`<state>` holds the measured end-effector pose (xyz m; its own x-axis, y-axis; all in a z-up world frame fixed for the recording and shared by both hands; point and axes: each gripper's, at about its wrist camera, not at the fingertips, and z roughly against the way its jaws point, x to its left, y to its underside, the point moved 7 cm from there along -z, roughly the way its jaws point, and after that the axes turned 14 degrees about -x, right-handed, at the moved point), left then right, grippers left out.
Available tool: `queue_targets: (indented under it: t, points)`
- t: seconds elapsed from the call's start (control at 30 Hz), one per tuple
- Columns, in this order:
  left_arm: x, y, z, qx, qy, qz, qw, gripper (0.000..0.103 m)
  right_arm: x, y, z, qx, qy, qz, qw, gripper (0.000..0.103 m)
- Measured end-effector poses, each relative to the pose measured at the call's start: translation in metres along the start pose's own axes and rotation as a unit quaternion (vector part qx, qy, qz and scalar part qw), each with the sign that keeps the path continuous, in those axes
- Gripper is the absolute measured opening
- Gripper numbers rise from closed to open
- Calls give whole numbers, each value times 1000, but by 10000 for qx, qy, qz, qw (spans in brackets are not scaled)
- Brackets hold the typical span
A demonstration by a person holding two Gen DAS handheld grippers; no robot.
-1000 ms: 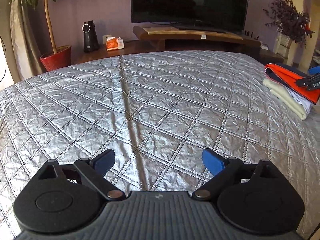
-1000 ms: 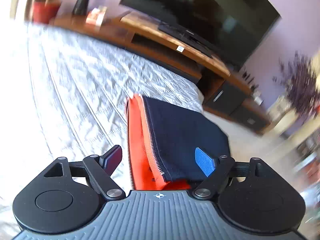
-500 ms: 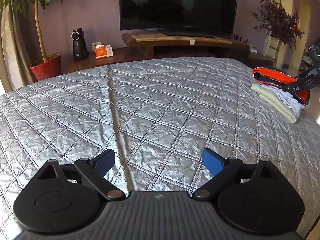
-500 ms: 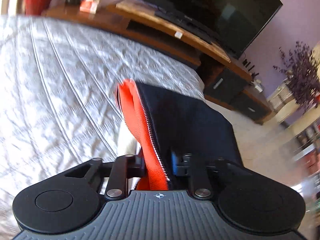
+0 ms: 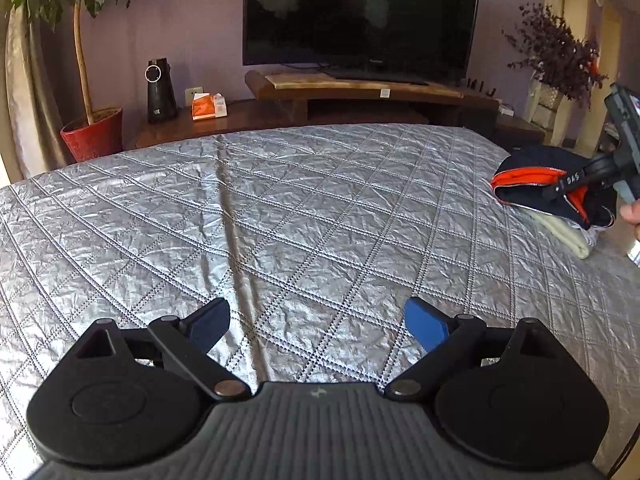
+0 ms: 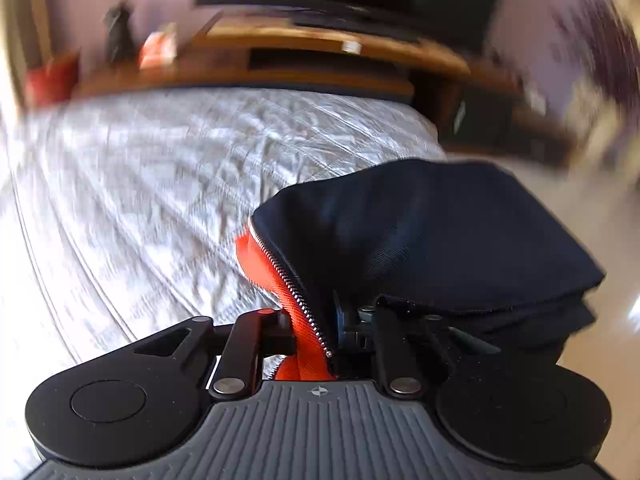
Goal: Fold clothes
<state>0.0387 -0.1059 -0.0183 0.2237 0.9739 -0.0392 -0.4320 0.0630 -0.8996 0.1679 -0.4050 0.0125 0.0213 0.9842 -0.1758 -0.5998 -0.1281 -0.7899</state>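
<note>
The navy jacket (image 6: 432, 240) w/ orange lining and a silver zipper is gripped at its zip edge by the right hand-held gripper (image 6: 320, 328); the jaws have just been closing, then eased slightly wider, and the fabric is pinched between them. The near part of the jacket is lifted and bunched, the rest drapes over the pile below. In the left wrist view the same jacket is seen at the bed's right edge, toward the far right corner, on top of a cream folded garment (image 5: 568, 236) and a white one that is mostly hidden. Part of the person's hand (image 5: 632, 216) is seen at the frame edge, behind the right hand-held gripper.

The left hand-held gripper (image 5: 318, 320) is held over the near-middle of the bed (image 5: 280, 208), jaws spread wide, nothing between the blue pads (image 5: 424, 322). The bed is covered by a silver quilted spread w/ a diamond stitch pattern; a long crease runs from near edge to far edge, left of centre.

Beyond the bed's far edge a low wooden TV stand (image 5: 360, 92) is seen w/ a dark TV (image 5: 360, 16) on it. To its left: an orange tissue box (image 5: 209, 106), a black cylindrical device (image 5: 160, 84), and a potted tree in a red pot (image 5: 94, 134). A dried purple plant (image 5: 556, 52) stands at far right. The right wrist view is motion-blurred in the background.
</note>
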Motion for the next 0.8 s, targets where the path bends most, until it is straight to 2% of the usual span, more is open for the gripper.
queue_targets:
  t: [0.03, 0.07, 0.1, 0.17, 0.23, 0.27, 0.33, 0.37, 0.43, 0.5, 0.57, 0.63, 0.7, 0.8]
  points:
    - [1, 0, 0, -6, 3, 5, 10000, 93, 1, -2, 6, -80, -128, -141, 9998, 36]
    - [1, -1, 0, -12, -3, 15, 10000, 93, 2, -3, 13, -160, -256, -281, 9991, 64]
    - [2, -1, -1, -14, -6, 30, 10000, 93, 3, -5, 20, -250, -381, -430, 9980, 84]
    - [3, -1, -2, -14, -9, 61, 10000, 93, -13, -12, 43, -618, -524, -1166, 9899, 84]
    - [3, -1, -2, -14, -9, 73, 10000, 93, -36, -16, 66, -943, -634, -2093, 9712, 83]
    - [2, -1, -2, -15, -8, 65, 10000, 93, -48, -17, 77, -1109, -667, -2557, 9581, 83]
    - [1, 0, -2, -17, -1, 64, 10000, 93, -89, -5, 98, -1494, -129, -3562, 9223, 83]
    - [0, 0, -2, -18, 3, 64, 10000, 93, -107, 7, 101, -1494, 169, -4002, 9040, 84]
    - [-2, 0, -1, -12, 21, 51, 10000, 93, -130, 36, 92, -1111, 619, -4530, 8824, 81]
    - [-4, 1, -1, -6, 48, 4, 10000, 93, -135, 55, 84, -807, 805, -4687, 8760, 77]
    - [-6, 3, -2, 10, 49, -35, 10000, 93, -132, 61, 85, -912, 783, -4881, 8645, 77]
    - [-6, 4, -5, 34, 39, -30, 10000, 93, -127, 59, 84, -1023, 901, -4710, 8715, 82]
    - [-6, 4, -6, 48, 36, -15, 10000, 93, -128, 62, 73, -914, 1006, -4799, 8667, 84]
    - [-7, 4, -7, 56, 58, -44, 10000, 93, -129, 67, 54, -713, 855, -5118, 8519, 84]
